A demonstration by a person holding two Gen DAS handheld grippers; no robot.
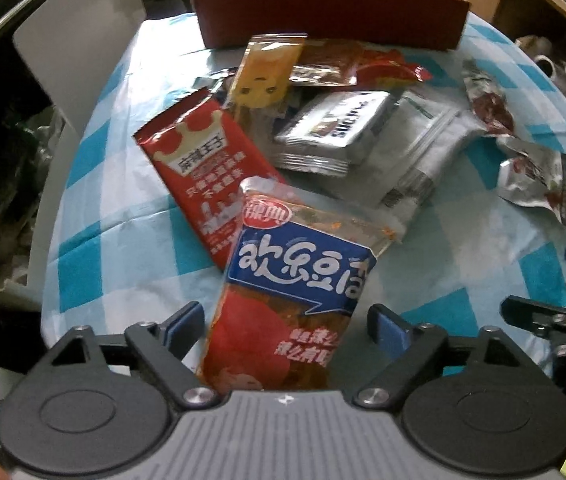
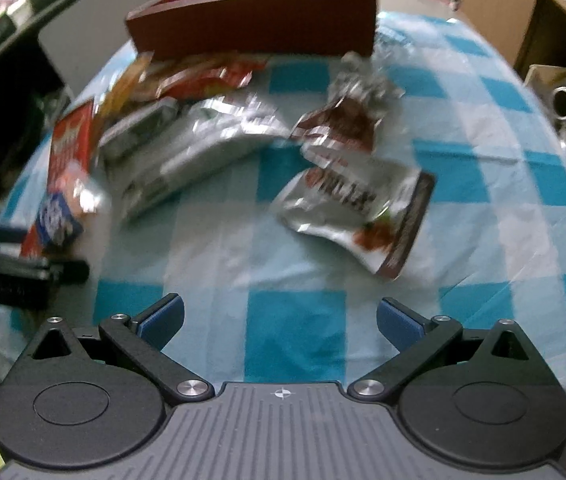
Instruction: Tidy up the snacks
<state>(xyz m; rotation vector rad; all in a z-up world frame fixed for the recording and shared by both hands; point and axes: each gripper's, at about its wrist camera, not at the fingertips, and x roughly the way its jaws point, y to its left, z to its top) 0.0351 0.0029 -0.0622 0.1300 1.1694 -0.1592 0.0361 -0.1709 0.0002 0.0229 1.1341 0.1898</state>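
**Snack packets spread on a checked cloth, both tongs open**

A round table [image 1: 95,220] under a blue-and-white checked cloth carries a loose pile of snack packets, with a red cardboard box [image 1: 331,12] standing at its far edge.

The left gripper [image 1: 283,330] points steeply down over the nearest item, a red packet with a blue banner [image 1: 295,276]. That packet's lower end lies between the blue fingertips [image 1: 187,320], with clear space on either side; the pads do not press on it, so the tongs stand wide and hold nothing. The packet's upper end overlaps a red packet with a white crown [image 1: 199,160]. Beyond sit a yellow packet [image 1: 267,68], a crumpled red wrapper [image 1: 363,64], a silver packet [image 1: 339,128] and a pale grey bag [image 1: 423,148]. Two small foil packets [image 1: 531,176] lie apart on the right.

The right gripper [image 2: 281,320] also has its tongs wide, with only bare cloth between them. Ahead of it, slightly right, lies a silver foil packet with a dark edge [image 2: 363,216], blurred, and just behind that a crumpled foil packet with a dark brown panel [image 2: 347,120]. The left gripper's dark body shows at the left edge of this view.
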